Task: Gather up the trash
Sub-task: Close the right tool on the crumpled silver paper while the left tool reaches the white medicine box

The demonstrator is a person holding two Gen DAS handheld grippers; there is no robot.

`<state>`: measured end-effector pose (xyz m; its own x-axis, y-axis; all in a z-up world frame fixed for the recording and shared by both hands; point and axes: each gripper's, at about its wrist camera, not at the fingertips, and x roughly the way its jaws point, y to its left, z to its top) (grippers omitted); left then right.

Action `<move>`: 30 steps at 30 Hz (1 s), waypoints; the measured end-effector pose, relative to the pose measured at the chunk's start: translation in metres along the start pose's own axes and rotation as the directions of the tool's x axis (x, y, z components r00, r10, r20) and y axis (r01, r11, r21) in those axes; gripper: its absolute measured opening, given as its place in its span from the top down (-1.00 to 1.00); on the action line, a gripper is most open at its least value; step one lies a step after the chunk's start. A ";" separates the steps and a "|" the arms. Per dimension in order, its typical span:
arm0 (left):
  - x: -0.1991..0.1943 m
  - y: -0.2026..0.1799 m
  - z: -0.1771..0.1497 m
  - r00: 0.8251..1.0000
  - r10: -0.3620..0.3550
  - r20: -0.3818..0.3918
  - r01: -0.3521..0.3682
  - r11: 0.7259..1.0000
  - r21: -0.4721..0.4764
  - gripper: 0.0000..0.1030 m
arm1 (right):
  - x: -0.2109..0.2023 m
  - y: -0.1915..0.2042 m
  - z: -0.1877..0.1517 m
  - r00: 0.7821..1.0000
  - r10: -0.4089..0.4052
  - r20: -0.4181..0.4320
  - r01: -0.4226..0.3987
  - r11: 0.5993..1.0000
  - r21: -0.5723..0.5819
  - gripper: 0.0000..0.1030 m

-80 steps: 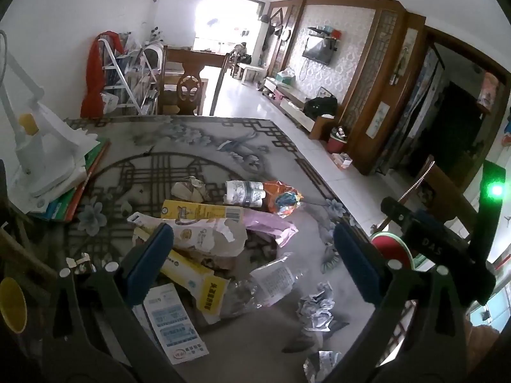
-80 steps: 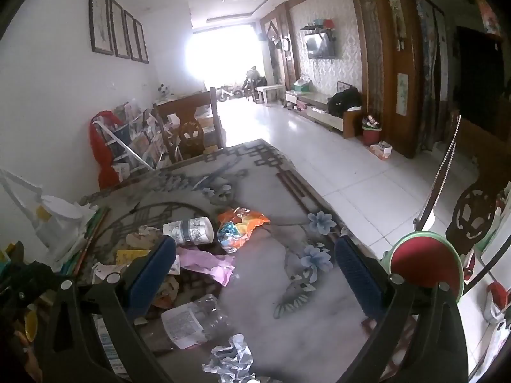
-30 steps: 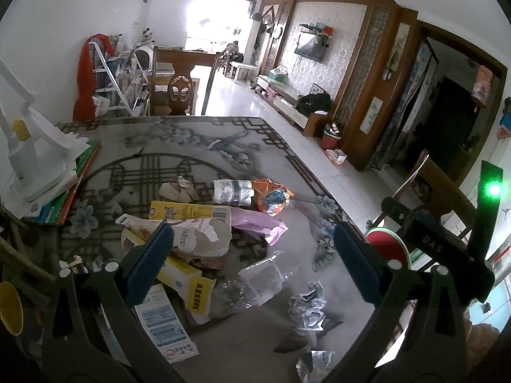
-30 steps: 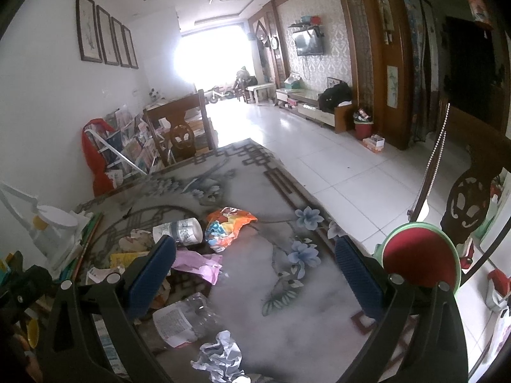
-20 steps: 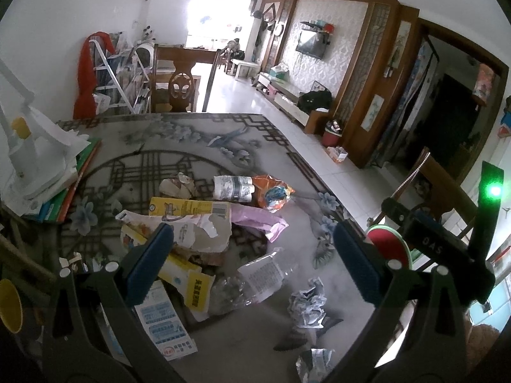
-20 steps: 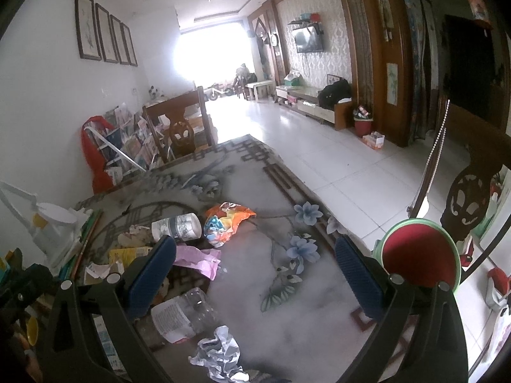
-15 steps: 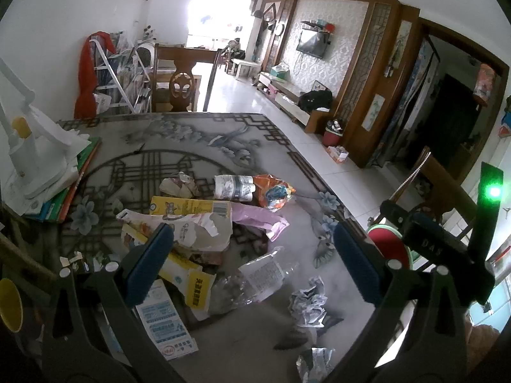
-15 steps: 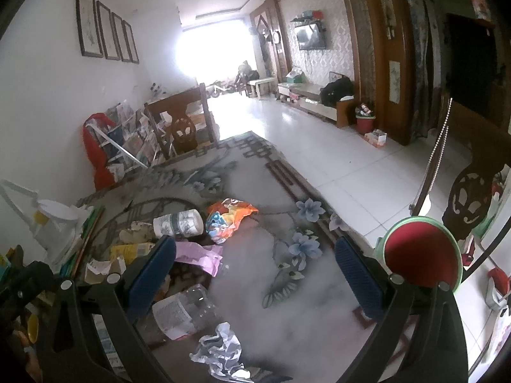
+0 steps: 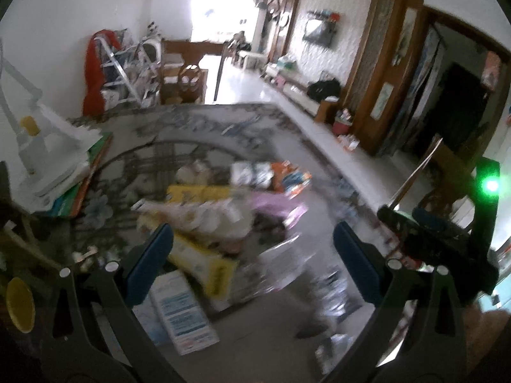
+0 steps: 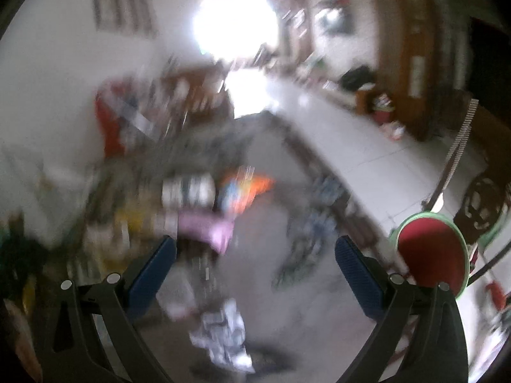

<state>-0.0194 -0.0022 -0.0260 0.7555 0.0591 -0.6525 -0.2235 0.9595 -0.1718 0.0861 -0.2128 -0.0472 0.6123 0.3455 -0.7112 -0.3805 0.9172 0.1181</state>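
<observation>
Above littered table (image 9: 271,351) — both grippers (image 9: 252,245) (image 10: 255,249) held wide, empty.

My right view is smeared all over; the crumpled paper (image 10: 223,338) near my right gripper (image 10: 255,255) is a pale blur, and the bottle (image 10: 187,190) and pink wrapper (image 10: 207,228) beyond it have no readable print; the picture frames (image 10: 124,3) on the wall are streaks. From my left gripper (image 9: 252,245) the yellow box (image 9: 204,263) and clear bottle (image 9: 281,271) blur together; the printing on the white carton (image 9: 182,316) cannot be read.
</observation>
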 end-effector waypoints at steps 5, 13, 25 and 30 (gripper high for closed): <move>0.018 0.044 -0.031 0.989 0.053 -0.141 -0.063 0.996 -0.067 -0.90 | 0.030 0.005 -0.034 0.969 0.130 -0.212 -0.127 0.992 0.025 -0.86; 0.050 0.089 -0.064 0.949 0.115 -0.294 -0.175 0.967 -0.184 -0.78 | 0.049 0.026 -0.053 0.917 0.191 -0.351 -0.200 0.980 0.012 -0.85; 0.079 0.079 -0.076 0.915 0.083 -0.395 -0.156 0.975 -0.157 -0.66 | 0.065 0.035 -0.058 0.902 0.181 -0.392 -0.206 0.978 -0.021 -0.50; 0.058 0.076 -0.071 0.934 0.005 -0.356 -0.085 0.974 -0.208 -0.32 | 0.068 0.039 -0.060 0.901 0.168 -0.401 -0.206 0.977 -0.053 -0.31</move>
<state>-0.0361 0.0550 -0.1291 0.4856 -0.0380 -0.8734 -0.4101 0.8724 -0.2659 0.0713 -0.1660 -0.1323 0.2099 0.3861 -0.8983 -0.5351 0.8143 0.2250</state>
